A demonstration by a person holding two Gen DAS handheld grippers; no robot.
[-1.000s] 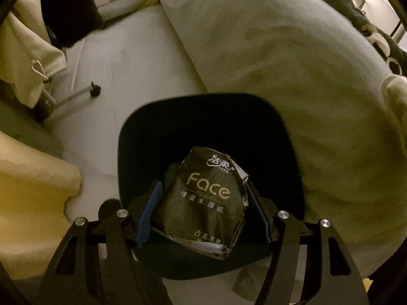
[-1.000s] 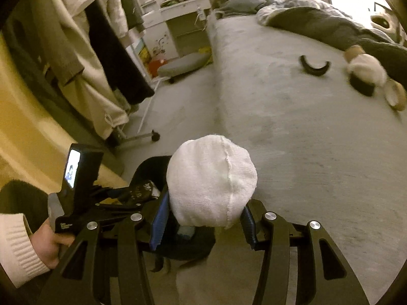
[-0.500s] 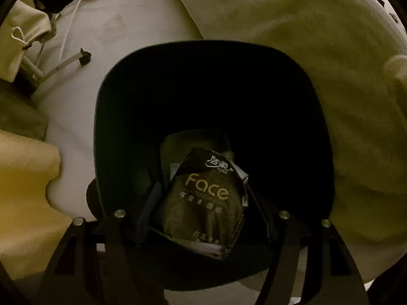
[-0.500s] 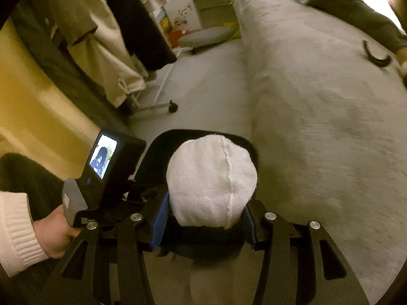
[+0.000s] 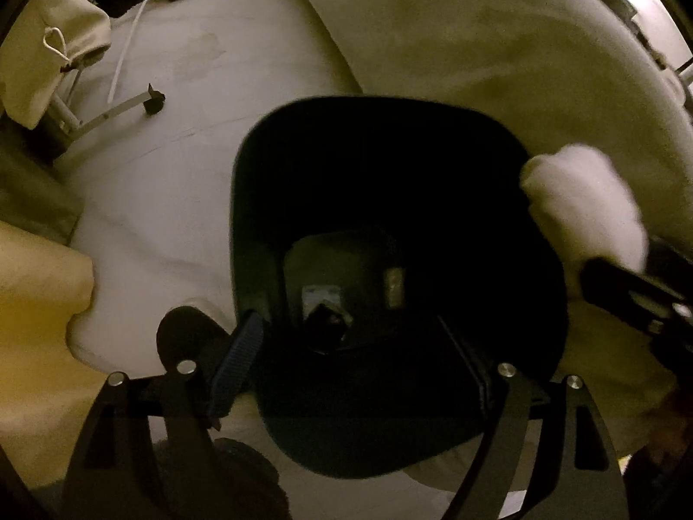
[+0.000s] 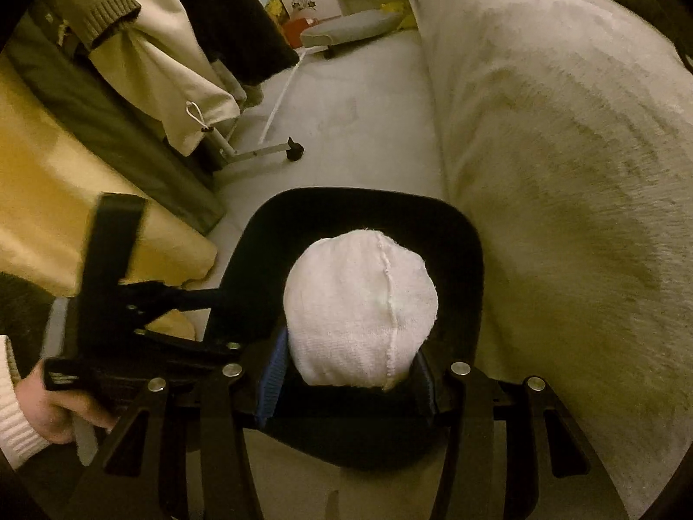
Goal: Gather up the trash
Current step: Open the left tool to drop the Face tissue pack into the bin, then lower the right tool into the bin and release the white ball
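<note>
Black plastic fills both views: the bin stands on the floor against the near edge of the bed. My left hand-held gripper hangs over the bin's mouth; its jaws have just been opening and now stand apart with nothing between them. A dark packet, dim and hard to read, lies at the bottom of the bin below them, so I judge that piece is dropped.

My right hand-held gripper is clamped on a white cloth wad, pads pressing its lower end, and holds it above the bin's near rim. In the left view the same wad shows at the bin's right rim, over the edge rather than clearly inside.

So the step in hand is the second drop. The next move, as I see it, calls for carrying the wad further over the opening before letting the jaws part, since it could catch the rim or fall on the floor. My left hand should clear away first to leave room.
</note>
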